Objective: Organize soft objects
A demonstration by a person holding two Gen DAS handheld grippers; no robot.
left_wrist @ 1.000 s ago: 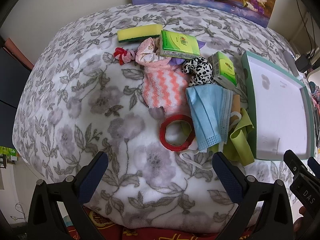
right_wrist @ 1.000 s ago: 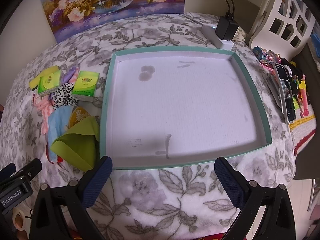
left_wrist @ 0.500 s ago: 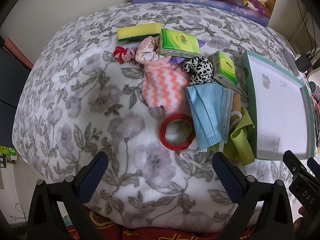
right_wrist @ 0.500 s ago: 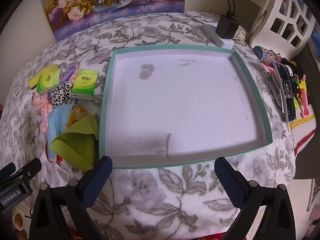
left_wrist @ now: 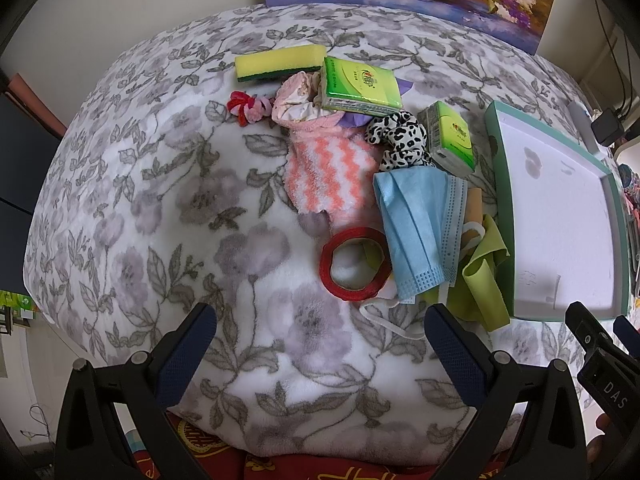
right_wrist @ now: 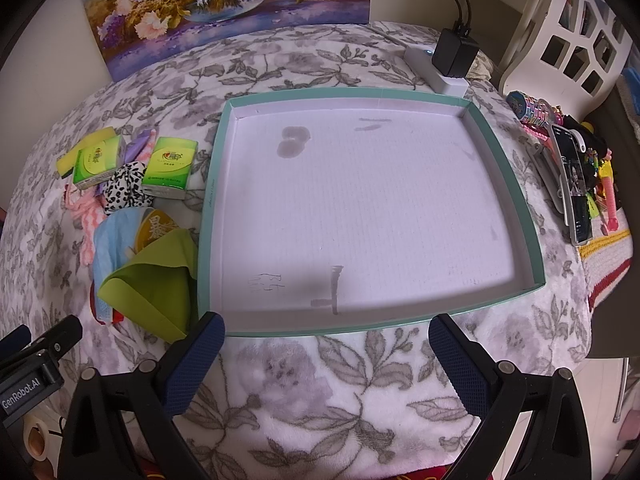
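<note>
Starting means choosing one item from the heap left of the tray, which holds nothing. Both tools, left tool and right tool, hang apart, gripping nothing. Judged best: take the blue mask on top first, pinching its middle, avoiding the red tape ring beside it.

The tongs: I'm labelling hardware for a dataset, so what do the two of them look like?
Both match: the left tongs and right tongs have matte black frames with round silver rivets and dark blue, fine-gridded pads. White lettering shows on each neighbour's black body: "GenRobot.AI" on the left, "DAS" on the right.
</note>
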